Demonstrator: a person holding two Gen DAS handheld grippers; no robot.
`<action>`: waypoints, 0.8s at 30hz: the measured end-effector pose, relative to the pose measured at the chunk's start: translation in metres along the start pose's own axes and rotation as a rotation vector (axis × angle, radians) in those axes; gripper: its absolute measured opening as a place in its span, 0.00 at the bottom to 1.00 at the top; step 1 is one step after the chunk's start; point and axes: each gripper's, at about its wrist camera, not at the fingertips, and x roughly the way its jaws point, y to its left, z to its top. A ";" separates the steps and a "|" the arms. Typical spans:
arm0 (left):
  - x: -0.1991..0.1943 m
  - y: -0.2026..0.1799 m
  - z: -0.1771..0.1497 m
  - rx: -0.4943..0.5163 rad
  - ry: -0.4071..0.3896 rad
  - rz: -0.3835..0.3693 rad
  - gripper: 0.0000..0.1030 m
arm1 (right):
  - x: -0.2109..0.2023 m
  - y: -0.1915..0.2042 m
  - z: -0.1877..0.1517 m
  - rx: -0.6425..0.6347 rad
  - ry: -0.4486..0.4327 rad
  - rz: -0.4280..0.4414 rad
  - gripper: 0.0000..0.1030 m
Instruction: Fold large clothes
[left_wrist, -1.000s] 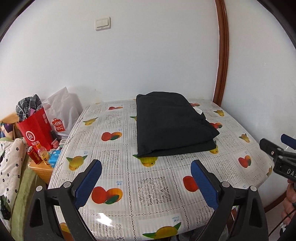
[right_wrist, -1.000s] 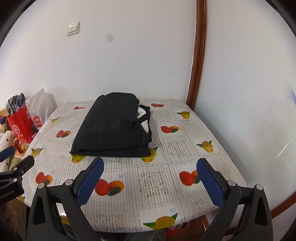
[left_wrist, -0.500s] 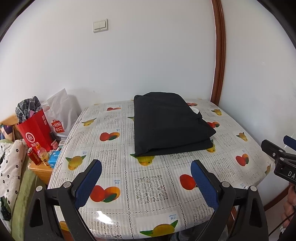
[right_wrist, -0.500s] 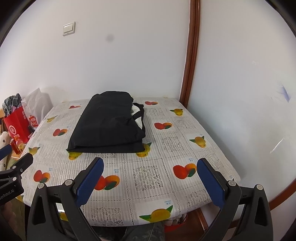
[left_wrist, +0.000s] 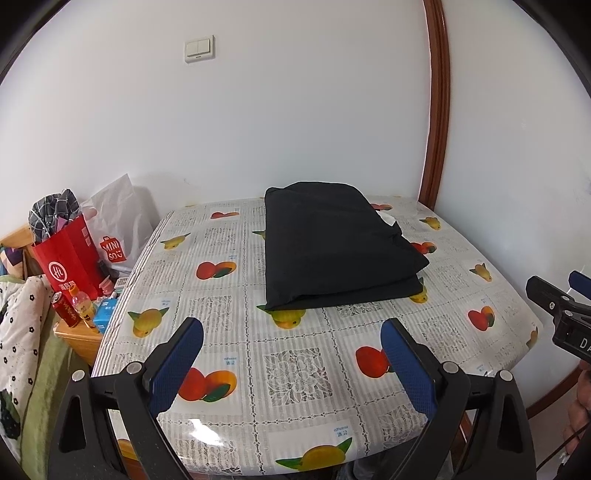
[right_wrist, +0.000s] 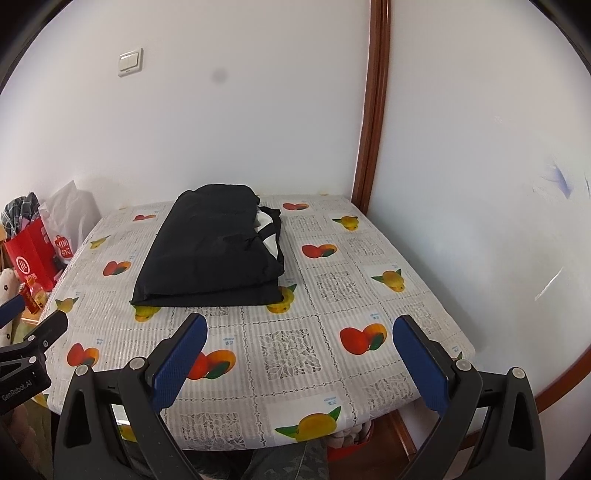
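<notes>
At the far left, beside the table, a red paper bag (left_wrist: 64, 254) stands stuffed with checked cloth, and a white plastic bag (left_wrist: 122, 225) leans against the wall just behind it. In front of the red bag, a red can (left_wrist: 65, 309) and a small orange bottle (left_wrist: 82, 304) sit on a low wooden stand (left_wrist: 79, 338). A light switch (left_wrist: 199, 48) is mounted on the white wall above.

The table (left_wrist: 295, 373) is covered by a cloth printed with fruit. The black garment (left_wrist: 332, 247) lies folded into a thick rectangle on the far half of the table, toward the wall, with a bit of white showing at its right edge. In the right wrist view the same garment (right_wrist: 214, 247) has its layered fold edges facing the near side.

The left gripper (left_wrist: 291, 365) hovers over the near edge of the table, its blue-padded fingers spread wide with nothing between them, well short of the garment. The right gripper (right_wrist: 299, 362) is held the same way, fingers wide apart and empty, above the near table edge. A brown wooden trim (right_wrist: 373, 110) runs up the wall corner on the right
</notes>
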 end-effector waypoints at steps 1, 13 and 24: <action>0.000 0.000 0.000 -0.001 0.000 -0.002 0.94 | 0.000 0.000 0.000 0.000 0.000 0.001 0.97; -0.001 0.003 0.000 -0.010 0.000 0.002 0.94 | -0.001 0.003 0.000 -0.004 0.000 0.002 0.97; -0.002 0.002 0.001 -0.013 -0.011 0.011 0.94 | -0.002 0.005 0.000 -0.016 -0.005 -0.004 0.97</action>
